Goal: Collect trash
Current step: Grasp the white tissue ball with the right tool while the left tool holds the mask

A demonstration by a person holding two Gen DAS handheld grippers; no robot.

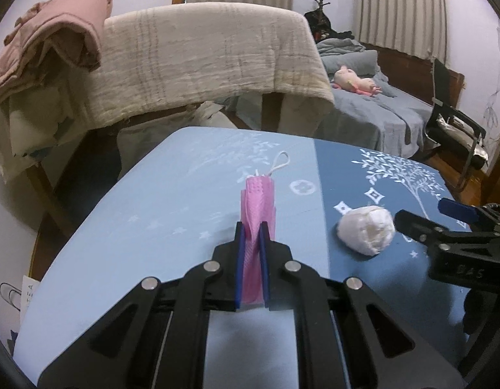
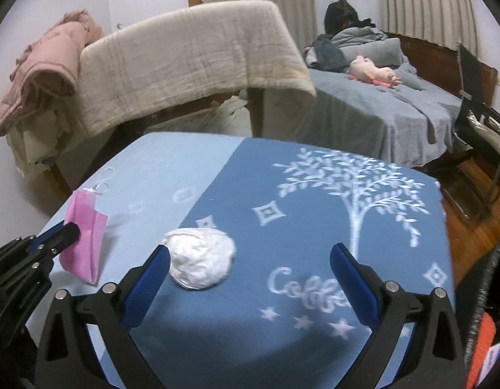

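My left gripper is shut on a folded pink face mask and holds it upright just above the blue tablecloth; its white ear loop sticks out at the far end. The mask also shows in the right wrist view at the left. A crumpled white paper ball lies on the cloth, just right of my right gripper's left fingertip. My right gripper is open and empty. In the left wrist view the ball lies right of the mask, with my right gripper next to it.
A chair draped with a beige blanket stands behind the table. A pink jacket lies at the left. A bed with grey bedding is at the back right. A dark bin rim shows at the right edge.
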